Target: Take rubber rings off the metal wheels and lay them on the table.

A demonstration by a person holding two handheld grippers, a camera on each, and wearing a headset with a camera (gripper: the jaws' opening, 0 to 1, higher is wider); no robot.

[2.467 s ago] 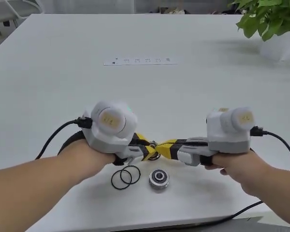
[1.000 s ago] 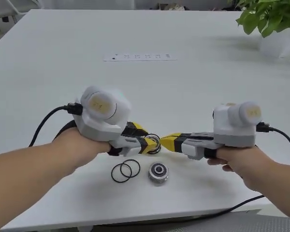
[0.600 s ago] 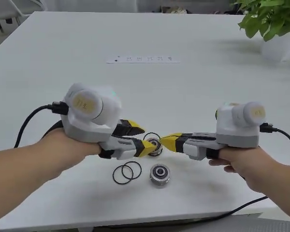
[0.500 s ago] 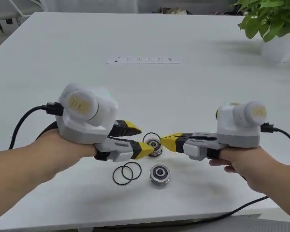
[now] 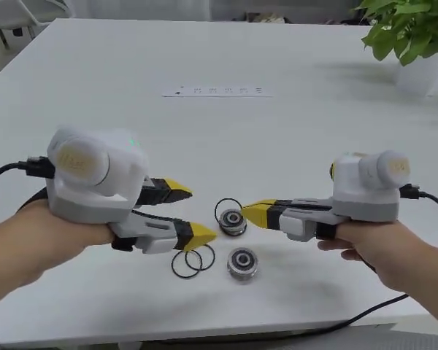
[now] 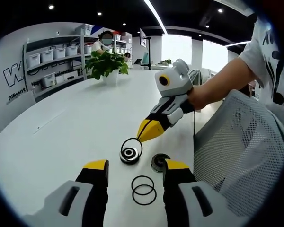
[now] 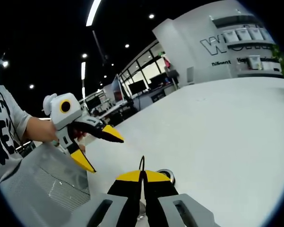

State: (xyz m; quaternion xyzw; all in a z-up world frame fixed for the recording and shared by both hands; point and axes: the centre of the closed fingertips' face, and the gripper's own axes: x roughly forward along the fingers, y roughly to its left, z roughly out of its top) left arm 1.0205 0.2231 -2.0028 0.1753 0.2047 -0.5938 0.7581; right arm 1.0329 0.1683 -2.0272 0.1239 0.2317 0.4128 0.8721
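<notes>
My right gripper is shut on the edge of a thin black rubber ring, which stands up beside a metal wheel on the white table; I cannot tell whether the ring still sits on that wheel. In the right gripper view the jaws are closed with the ring poking up between them. My left gripper is open and empty, left of the wheel. A second wheel and two loose rings lie nearer me. The left gripper view shows both wheels and the loose rings.
A flat socket strip lies mid-table and a potted plant stands at the far right. Cables trail from both grippers off the near table edge. A mesh chair stands by that edge.
The left gripper has opened, let go of the wheel and drawn back to the left. The wheel now rests on the table. The right gripper stays put, pinching the ring.
</notes>
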